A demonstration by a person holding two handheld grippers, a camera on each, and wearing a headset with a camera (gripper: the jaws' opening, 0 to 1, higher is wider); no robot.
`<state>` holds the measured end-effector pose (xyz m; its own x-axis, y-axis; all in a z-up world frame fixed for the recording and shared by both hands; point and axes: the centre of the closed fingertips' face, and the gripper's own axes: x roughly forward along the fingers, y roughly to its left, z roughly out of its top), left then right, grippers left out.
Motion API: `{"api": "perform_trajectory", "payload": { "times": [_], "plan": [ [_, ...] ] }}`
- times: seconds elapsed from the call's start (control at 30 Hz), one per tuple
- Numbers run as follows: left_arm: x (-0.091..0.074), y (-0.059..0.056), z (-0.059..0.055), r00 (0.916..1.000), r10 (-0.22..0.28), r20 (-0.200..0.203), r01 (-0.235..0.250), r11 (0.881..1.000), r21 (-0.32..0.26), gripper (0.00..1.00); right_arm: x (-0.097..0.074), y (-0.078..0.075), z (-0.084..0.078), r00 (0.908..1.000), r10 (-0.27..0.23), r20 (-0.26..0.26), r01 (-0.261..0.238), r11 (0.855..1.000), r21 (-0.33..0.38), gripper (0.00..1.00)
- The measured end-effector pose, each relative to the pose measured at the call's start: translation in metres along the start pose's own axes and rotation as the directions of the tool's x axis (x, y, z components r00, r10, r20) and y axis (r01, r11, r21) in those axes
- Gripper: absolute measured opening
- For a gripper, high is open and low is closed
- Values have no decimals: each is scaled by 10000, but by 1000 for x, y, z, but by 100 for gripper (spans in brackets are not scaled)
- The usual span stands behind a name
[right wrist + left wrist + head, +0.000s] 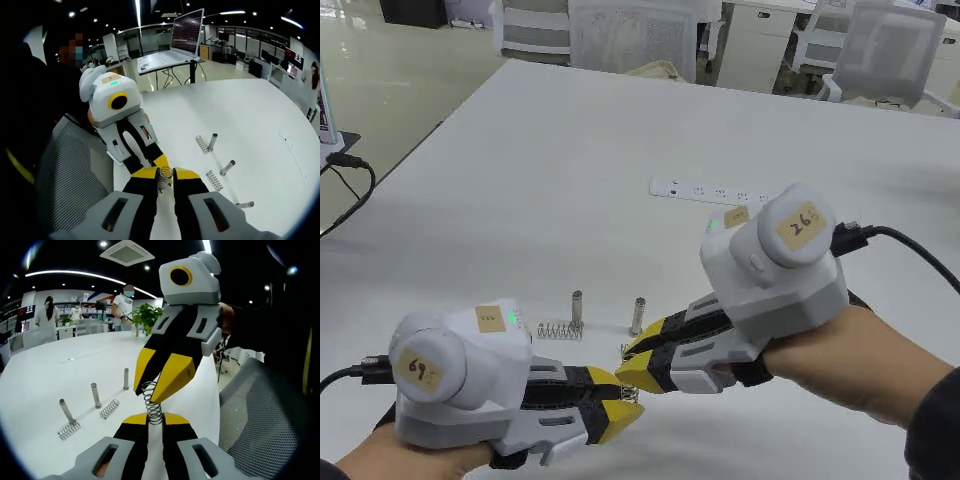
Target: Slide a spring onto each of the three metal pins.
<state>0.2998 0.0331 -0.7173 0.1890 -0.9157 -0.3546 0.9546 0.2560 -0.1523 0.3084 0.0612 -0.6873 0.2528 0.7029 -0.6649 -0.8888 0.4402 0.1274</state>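
A white table [570, 180] holds 3 upright pins [95, 395], 2 loose springs [109, 409] lying beside them; near the pins, left gripper [155, 417] and right gripper [166, 174] both clamp the 3rd spring [152, 402].

A white power strip [710, 192] is laid well in from the table's [570, 150] far edge; mesh chairs [630, 35] are parked just beyond.

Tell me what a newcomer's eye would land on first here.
The left tongs and the right tongs meet tip to tip above the white table, both clamped on one small spring. Beyond them stand three metal pins, with two more springs lying loose beside them.
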Motion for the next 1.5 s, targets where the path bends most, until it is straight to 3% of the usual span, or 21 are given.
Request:
{"api": "perform_trajectory", "payload": {
  "times": [0.53,0.9,1.2,1.4,1.5],
  "plan": [
    [-3,5,5,9992,102,399,-83,9989,-460,2,-1,-1,-3,10000,-94,1,94,10000,10,11],
    [-3,5,4,9994,142,320,-130,9992,-379,2,-2,-1,0,9996,-172,215,170,9998,98,9],
    [-2,5,5,9995,228,222,-231,9996,133,3,-2,1,2,9992,-208,333,211,9997,-80,8],
    [-2,5,8,9991,398,116,-409,9920,1191,4,-6,-2,4,9985,-319,443,323,9994,-84,8],
    [-3,6,9,9988,456,162,-474,9894,1376,9,-8,-5,3,9980,-423,465,427,9991,-77,8]
  ]
}}
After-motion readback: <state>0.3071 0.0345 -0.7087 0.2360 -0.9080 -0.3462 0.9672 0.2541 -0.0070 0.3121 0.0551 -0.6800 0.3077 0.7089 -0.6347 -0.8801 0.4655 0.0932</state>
